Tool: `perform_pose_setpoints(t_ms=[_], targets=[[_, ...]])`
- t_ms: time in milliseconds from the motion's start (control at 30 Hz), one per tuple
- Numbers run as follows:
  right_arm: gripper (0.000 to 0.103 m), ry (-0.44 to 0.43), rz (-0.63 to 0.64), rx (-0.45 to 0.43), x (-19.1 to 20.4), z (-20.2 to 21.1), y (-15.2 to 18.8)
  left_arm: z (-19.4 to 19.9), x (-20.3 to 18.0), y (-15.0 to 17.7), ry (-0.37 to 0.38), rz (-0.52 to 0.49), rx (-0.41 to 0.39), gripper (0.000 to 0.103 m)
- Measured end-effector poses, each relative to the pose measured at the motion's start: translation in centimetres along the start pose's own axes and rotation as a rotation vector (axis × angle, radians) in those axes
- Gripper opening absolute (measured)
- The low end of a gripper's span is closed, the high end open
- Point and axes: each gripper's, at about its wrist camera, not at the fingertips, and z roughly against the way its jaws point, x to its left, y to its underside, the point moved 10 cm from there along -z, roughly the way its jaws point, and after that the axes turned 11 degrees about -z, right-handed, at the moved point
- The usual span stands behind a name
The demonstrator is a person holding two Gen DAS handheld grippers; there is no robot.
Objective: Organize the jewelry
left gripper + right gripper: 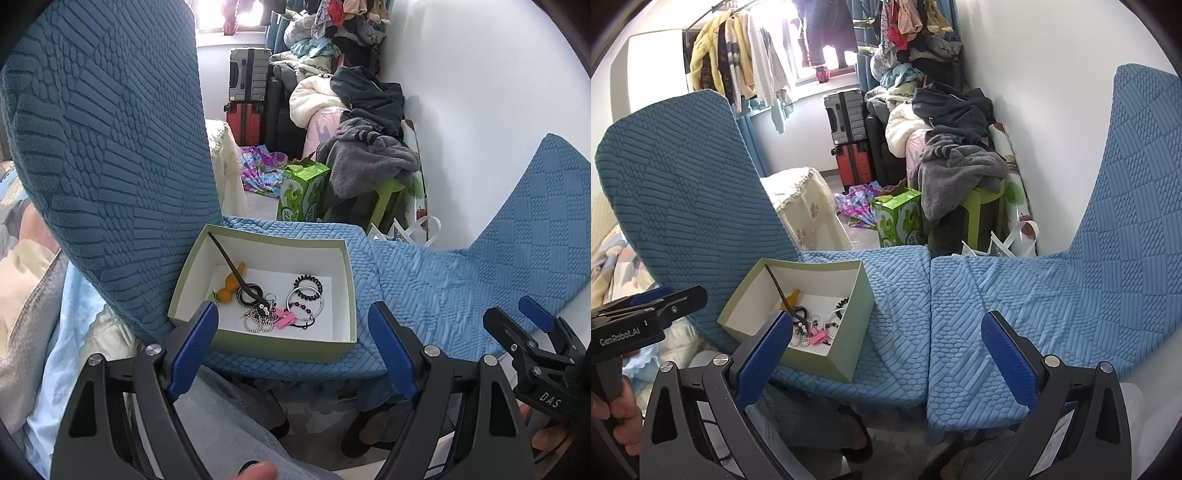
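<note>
A pale green open box (280, 347) (846, 354) sits on the left blue chair seat (369, 354). Inside lie an orange figure (231, 286), a long dark hair stick (236, 269), black hair ties (308, 283), a silver bangle (306, 302), a bead chain (258, 323) and a pink clip (284, 317) (818, 336). My left gripper (295, 347) is open and empty just in front of the box's near wall. My right gripper (886, 354) is open and empty, to the right of the box over the seat's front edge.
A second blue chair seat (1034, 295) adjoins on the right. A blue chair back (110, 147) rises left of the box. Behind are a green carton (303, 192), a green stool with clothes (960, 177), suitcases (849, 122) and the white wall.
</note>
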Motion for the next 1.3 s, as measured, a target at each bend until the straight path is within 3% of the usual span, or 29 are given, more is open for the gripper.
perform_pose_setpoints(t_ms=[1300], targets=[[0.103,0.014,-0.003,-0.016,-0.36,0.27,-0.28,-0.65,0.13,0.66,-0.014,0.005,0.020,0.084]])
